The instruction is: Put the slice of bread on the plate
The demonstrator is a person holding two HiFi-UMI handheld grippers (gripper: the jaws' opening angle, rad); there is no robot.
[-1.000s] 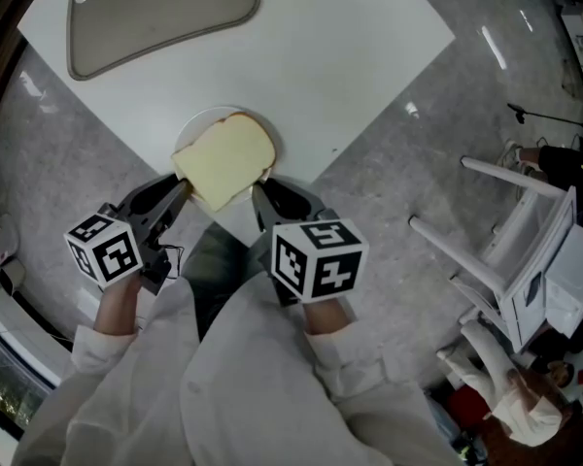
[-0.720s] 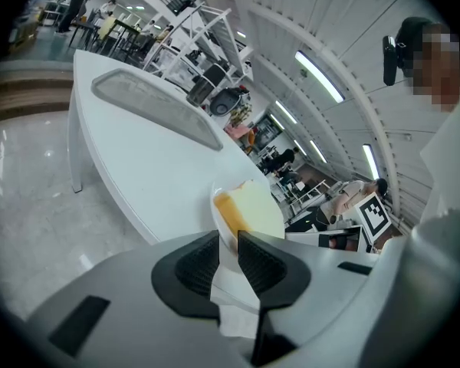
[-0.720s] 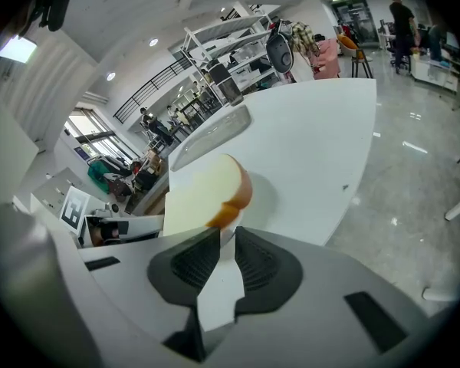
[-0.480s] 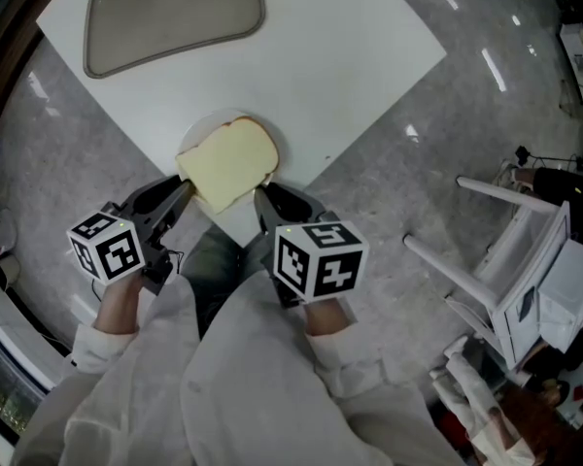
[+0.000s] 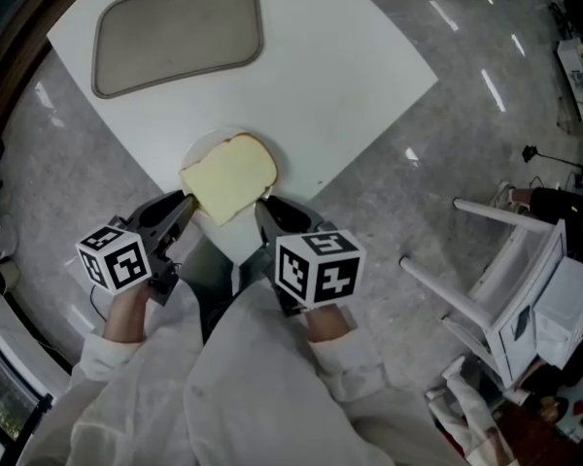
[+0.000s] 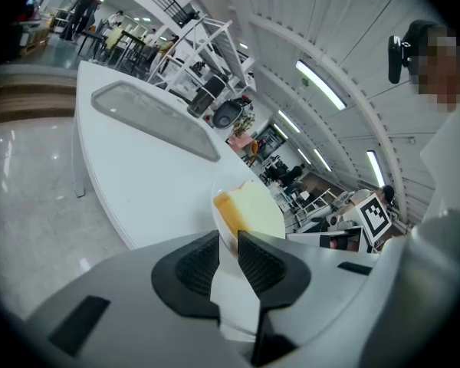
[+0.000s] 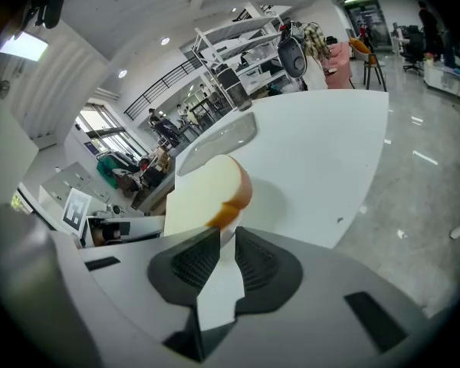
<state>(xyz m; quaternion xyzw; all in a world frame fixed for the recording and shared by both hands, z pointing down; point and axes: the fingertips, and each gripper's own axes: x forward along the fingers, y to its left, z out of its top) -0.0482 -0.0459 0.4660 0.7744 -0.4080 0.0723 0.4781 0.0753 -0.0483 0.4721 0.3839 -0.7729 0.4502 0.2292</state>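
The left gripper (image 6: 228, 238) was narrow, pinching the near left corner of the pale, tan-crusted slice of bread (image 5: 228, 175). The right gripper (image 7: 225, 234) was narrow too, nipping the near right corner. The slice hid most of the round white plate (image 5: 196, 147), near edge overhanging it; whether it rested there was unclear. The plate sat near the white table (image 5: 360, 66) corner, a grey-beige rounded tray (image 5: 175, 27) well beyond, a white-framed chair (image 5: 486, 260) off right. Both white sleeves (image 5: 272, 386) reached forward side by side, grippers angled down, converging on the slice
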